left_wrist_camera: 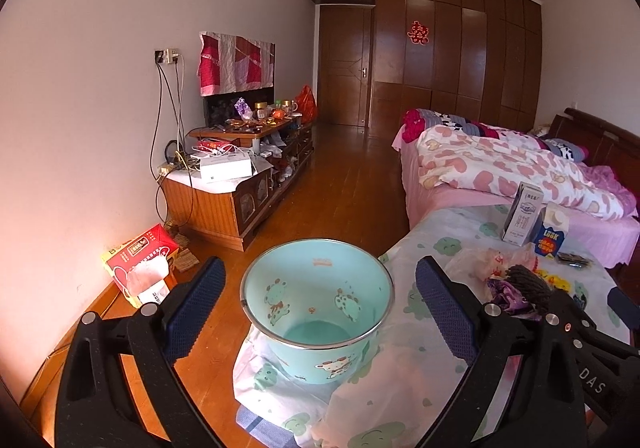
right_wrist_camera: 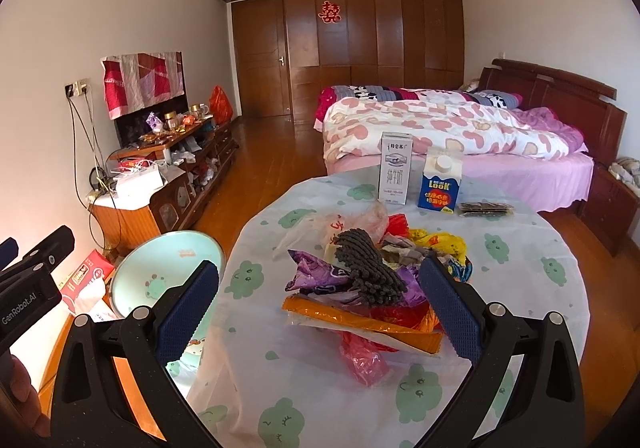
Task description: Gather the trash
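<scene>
jaws of both grippers wide apart, left gripper [left_wrist_camera: 320, 312] framing mint bin [left_wrist_camera: 318, 310], right gripper [right_wrist_camera: 320, 306] around trash pile [right_wrist_camera: 368, 280]

- The mint-green bin [left_wrist_camera: 318, 312] has its base hidden where it sits in the folds of the table cloth [left_wrist_camera: 404, 380]; in the right wrist view the right gripper's near finger [right_wrist_camera: 186, 314] covers its lower part.
- The trash pile [right_wrist_camera: 360, 280] shows only a sliver in the left wrist view, behind the left gripper's finger [left_wrist_camera: 446, 312].
- What lies under the dark knitted piece [right_wrist_camera: 368, 272] cannot be told.
- The flat dark packets [right_wrist_camera: 486, 208] are too small to identify.
- Print on the white milk carton [right_wrist_camera: 394, 172] is too small to read.
- The left gripper [right_wrist_camera: 30, 276] is cut off by the right wrist view's edge, so its jaws are not seen there.
- The TV cabinet clutter [left_wrist_camera: 256, 120] is too small to sort out.
</scene>
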Demonstrator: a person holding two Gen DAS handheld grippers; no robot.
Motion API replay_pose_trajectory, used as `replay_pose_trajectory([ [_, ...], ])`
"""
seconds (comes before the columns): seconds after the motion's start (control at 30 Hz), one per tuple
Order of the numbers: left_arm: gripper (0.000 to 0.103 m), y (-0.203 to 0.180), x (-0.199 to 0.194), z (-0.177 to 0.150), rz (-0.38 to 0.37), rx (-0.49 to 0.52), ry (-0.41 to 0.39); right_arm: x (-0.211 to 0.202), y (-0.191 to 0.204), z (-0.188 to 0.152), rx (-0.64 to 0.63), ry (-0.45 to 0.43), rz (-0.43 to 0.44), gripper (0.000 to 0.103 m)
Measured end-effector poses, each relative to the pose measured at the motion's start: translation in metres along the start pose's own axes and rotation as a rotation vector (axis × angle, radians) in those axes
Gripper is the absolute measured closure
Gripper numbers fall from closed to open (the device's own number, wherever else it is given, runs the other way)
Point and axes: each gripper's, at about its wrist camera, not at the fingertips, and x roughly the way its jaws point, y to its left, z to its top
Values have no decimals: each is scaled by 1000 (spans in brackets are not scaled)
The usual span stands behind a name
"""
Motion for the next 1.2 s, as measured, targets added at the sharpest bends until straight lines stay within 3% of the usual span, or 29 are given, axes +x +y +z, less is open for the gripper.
replay_pose_trajectory([
  [0.2, 10, -5, 3, -2, 30, 37, 17, 2, 2, 4, 20, 38, 0, 5],
  [0.47, 6, -7, -8, 6, 86, 63, -10, 1, -1, -1, 26, 13, -3, 5],
  [1.2, 6, -4, -17, 9, 71, 46, -18, -7, 0, 2, 17, -13, -1, 5],
])
